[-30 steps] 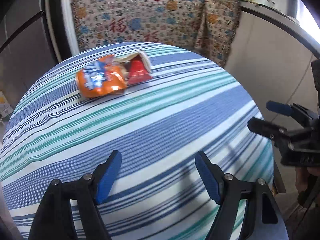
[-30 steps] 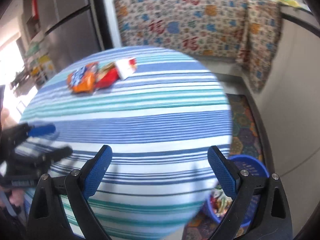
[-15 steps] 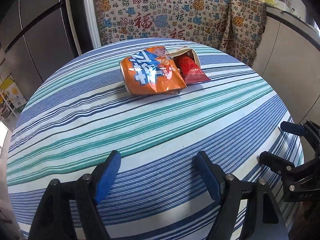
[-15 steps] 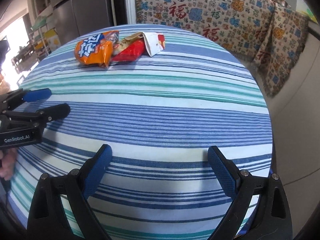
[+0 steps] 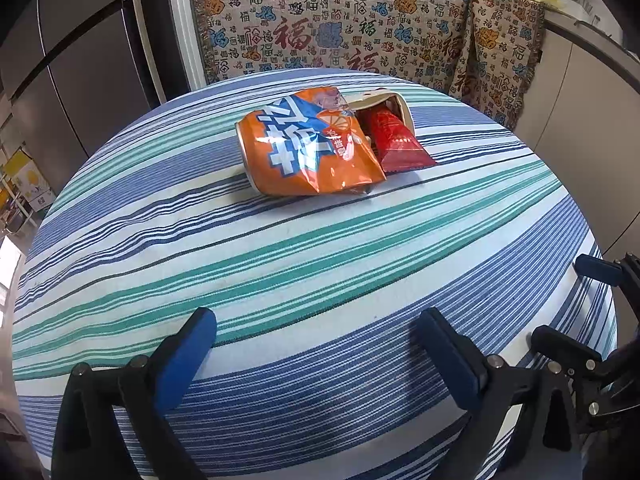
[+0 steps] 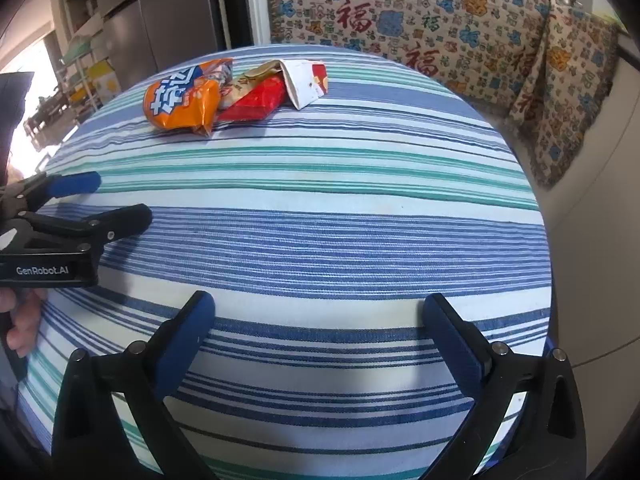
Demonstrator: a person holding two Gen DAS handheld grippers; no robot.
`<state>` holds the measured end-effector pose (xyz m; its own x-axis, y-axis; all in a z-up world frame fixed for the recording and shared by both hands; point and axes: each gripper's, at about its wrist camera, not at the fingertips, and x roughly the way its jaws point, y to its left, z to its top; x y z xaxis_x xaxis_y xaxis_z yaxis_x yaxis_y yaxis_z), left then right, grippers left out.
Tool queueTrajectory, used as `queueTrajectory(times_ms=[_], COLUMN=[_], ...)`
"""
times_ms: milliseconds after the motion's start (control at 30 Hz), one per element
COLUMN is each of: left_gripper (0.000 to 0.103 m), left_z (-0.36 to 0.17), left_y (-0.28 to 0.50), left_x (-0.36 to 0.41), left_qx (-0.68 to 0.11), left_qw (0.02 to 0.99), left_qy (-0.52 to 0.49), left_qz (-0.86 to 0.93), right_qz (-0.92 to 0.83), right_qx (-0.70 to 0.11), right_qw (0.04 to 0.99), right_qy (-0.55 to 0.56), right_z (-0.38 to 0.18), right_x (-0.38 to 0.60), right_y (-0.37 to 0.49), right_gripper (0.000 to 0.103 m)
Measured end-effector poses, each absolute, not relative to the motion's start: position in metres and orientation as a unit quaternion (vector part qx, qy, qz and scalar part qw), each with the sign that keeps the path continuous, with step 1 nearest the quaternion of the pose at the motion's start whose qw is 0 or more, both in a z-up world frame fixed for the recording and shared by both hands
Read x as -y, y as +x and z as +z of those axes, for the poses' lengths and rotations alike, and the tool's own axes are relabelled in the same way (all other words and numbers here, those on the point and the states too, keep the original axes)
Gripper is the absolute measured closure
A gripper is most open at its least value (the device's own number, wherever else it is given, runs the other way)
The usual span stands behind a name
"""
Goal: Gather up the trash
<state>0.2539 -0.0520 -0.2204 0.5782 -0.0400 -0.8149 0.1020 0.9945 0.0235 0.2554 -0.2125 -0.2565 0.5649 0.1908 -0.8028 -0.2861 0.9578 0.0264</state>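
Left wrist view: both the left gripper (image 5: 316,336) and right gripper (image 6: 318,320) have just spread wide, empty, closing on the orange chip bag (image 5: 308,144) and red wrapper (image 5: 396,140)

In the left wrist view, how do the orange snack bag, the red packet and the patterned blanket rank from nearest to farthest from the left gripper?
1. Orange snack bag, mid-table, slightly left.
2. Red packet, just right of the bag, poking out of a white carton.
3. Patterned blanket, hanging behind the table.

The left gripper has its jaws open, empty.
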Motion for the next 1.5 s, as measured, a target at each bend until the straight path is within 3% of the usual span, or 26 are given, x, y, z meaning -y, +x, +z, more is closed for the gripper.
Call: queueTrajectory(times_ms=[233, 533, 733, 1100, 1267, 1367, 1500], left_gripper=[0.001, 0.001, 0.001, 0.001, 0.001, 0.0, 0.0], left_z=[-0.217, -0.178, -0.202, -0.208, -0.207, -0.21, -0.211], left_y=[0.261, 0.294, 0.336, 0.284, 0.276, 0.276, 0.273], left_x=[0.051, 0.067, 0.078, -0.058, -0.049, -0.028, -0.025], left_qx=[-0.453, -0.391, -0.416, -0.453, -0.453, -0.458, -0.459], left_qw=[0.89, 0.92, 0.904, 0.888, 0.891, 0.888, 0.887], left_qy=[0.031, 0.03, 0.087, -0.004, -0.014, 0.031, 0.033], left_qz=[-0.038, 0.005, 0.048, 0.078, 0.007, -0.022, -0.035], right_qz=[0.138, 0.137, 0.138, 0.139, 0.139, 0.139, 0.118], right_qx=[-0.441, -0.439, -0.439, -0.438, -0.438, -0.438, -0.416], right_qw=[0.885, 0.886, 0.886, 0.886, 0.886, 0.886, 0.9], right_qy=[-0.054, -0.054, -0.054, -0.054, -0.054, -0.055, -0.054], right_z=[-0.257, -0.258, -0.259, -0.259, -0.259, -0.259, -0.249], right_x=[0.212, 0.211, 0.21, 0.21, 0.209, 0.209, 0.21], right_y=[0.258, 0.259, 0.259, 0.259, 0.259, 0.261, 0.28], right_gripper=[0.0, 0.0, 0.0, 0.0, 0.0, 0.001, 0.006])
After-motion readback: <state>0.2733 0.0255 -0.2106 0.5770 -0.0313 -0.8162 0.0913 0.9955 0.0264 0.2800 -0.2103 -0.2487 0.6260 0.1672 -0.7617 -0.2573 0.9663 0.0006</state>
